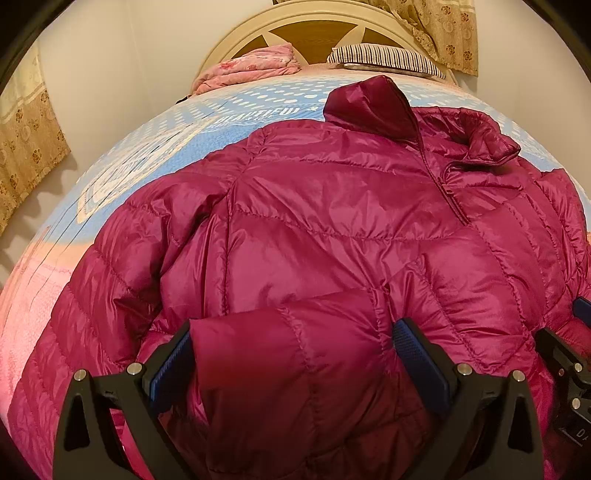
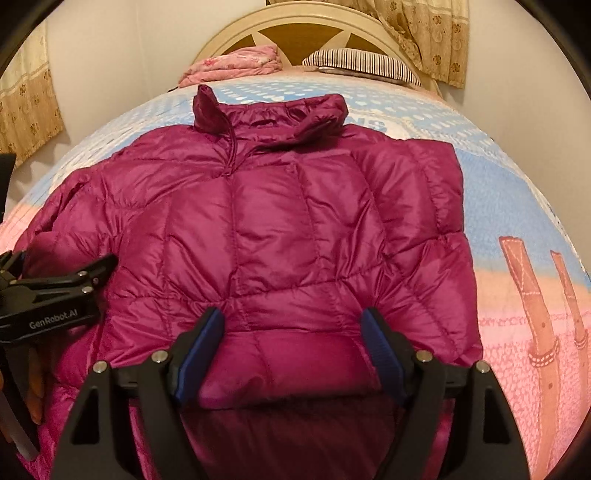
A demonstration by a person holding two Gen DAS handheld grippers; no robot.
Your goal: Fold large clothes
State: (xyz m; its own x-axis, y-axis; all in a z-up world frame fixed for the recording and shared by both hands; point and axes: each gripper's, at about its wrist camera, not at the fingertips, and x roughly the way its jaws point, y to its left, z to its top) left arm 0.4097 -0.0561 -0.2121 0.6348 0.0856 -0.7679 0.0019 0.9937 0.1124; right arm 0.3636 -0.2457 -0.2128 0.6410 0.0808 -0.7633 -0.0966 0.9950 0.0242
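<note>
A magenta quilted puffer jacket (image 1: 332, 206) lies front up on the bed, its collar (image 2: 280, 110) toward the headboard. In the left wrist view a puffy sleeve end (image 1: 288, 354) lies across the jacket's lower front, between the wide-spread blue pads of my left gripper (image 1: 295, 354). It fills the gap, and the pads do not visibly squeeze it. My right gripper (image 2: 291, 332) stands open over the jacket's near edge, with a padded fold (image 2: 291, 362) lying loose between its fingers. The jacket's right side (image 2: 443, 192) is folded in to a straight edge.
The bedspread (image 2: 517, 221) is blue and pink. A folded pink quilt (image 1: 251, 66) and a striped pillow (image 1: 384, 59) lie by the cream headboard (image 2: 295, 26). Curtains (image 1: 29, 140) hang at both sides. The left gripper (image 2: 92, 273) shows side-on at the right wrist view's left edge.
</note>
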